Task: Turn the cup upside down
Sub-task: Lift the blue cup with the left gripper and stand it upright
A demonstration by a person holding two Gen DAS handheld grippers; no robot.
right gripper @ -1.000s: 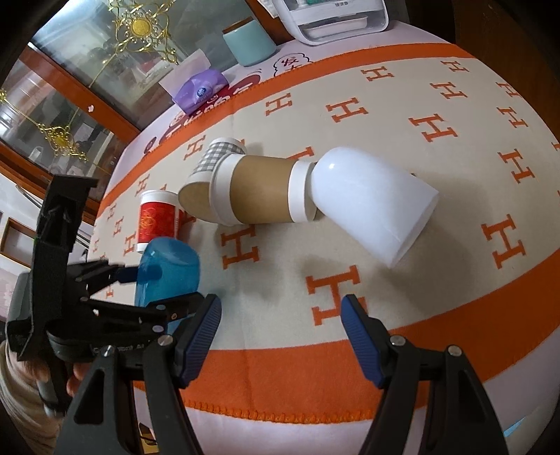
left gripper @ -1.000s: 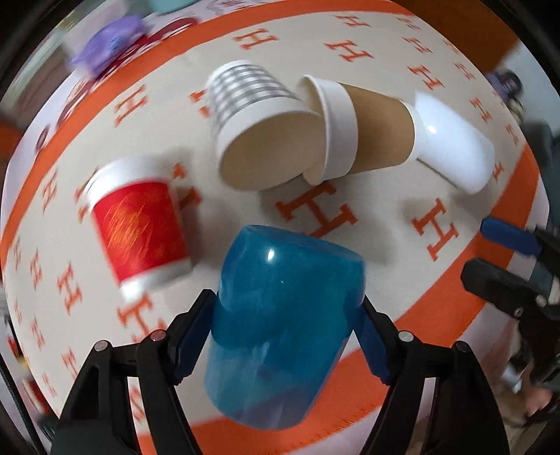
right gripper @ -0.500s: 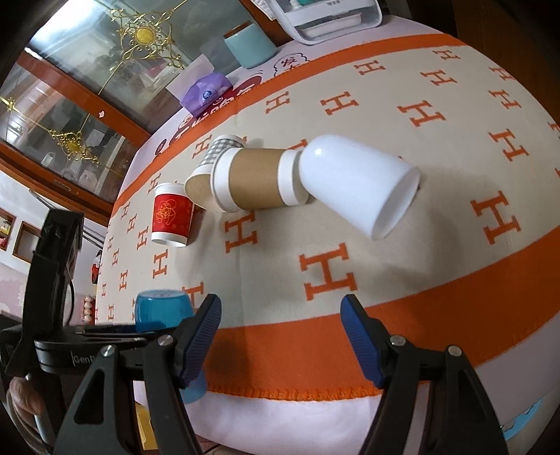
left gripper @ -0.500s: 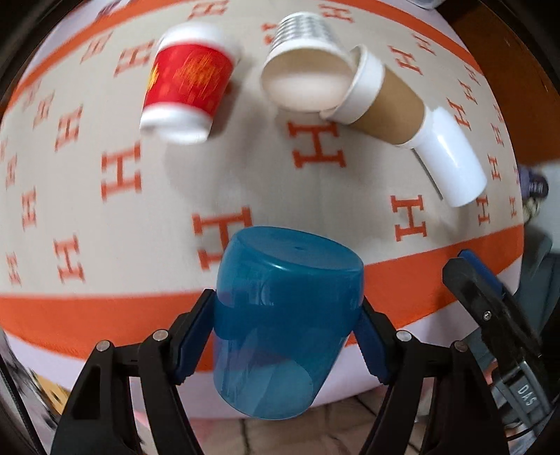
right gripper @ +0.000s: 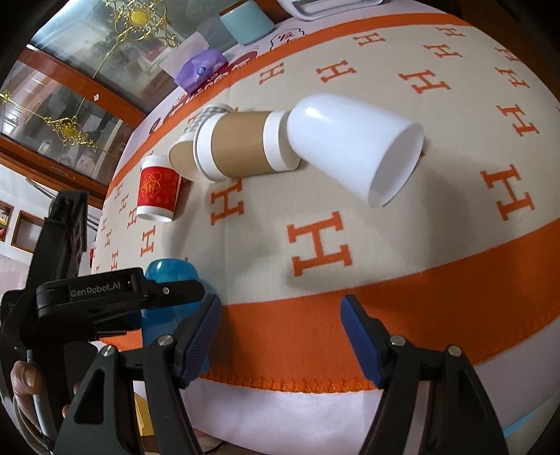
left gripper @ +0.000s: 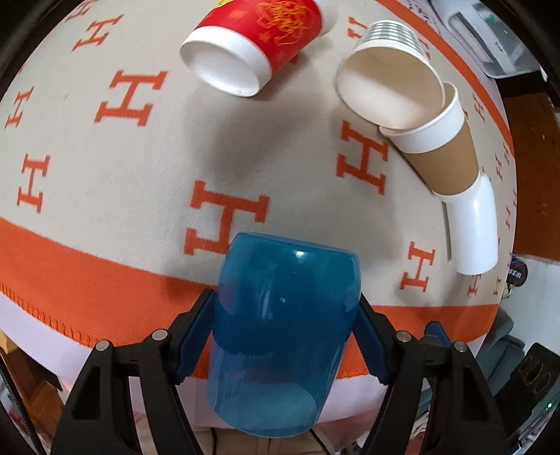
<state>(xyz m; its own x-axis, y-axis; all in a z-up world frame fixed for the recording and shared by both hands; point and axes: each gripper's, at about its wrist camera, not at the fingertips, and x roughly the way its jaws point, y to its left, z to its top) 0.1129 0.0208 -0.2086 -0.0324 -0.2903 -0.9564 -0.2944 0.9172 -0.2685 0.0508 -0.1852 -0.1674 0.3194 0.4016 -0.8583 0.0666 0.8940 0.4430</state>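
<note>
My left gripper [left gripper: 285, 325] is shut on a translucent blue plastic cup [left gripper: 280, 336], its closed base pointing away from the camera and its mouth toward it, held over the near orange border of the cloth. In the right wrist view the blue cup [right gripper: 168, 276] shows base-up in the left gripper [right gripper: 147, 294], at the table's near left edge. My right gripper [right gripper: 280, 336] is open and empty above the near border.
On the H-patterned cloth [left gripper: 105, 168] lie a red paper cup [left gripper: 255, 42], a grey-striped paper cup [left gripper: 388, 80], a brown sleeved cup [left gripper: 444, 157] and a white plastic cup [right gripper: 353, 143]. A purple tissue pack [right gripper: 199, 70] and a teal cup [right gripper: 246, 21] sit far back.
The left gripper has swung with the blue cup, tipping toward the table edge; the lying cups now appear closer and higher in its view. The right gripper has moved in slightly, still open.
</note>
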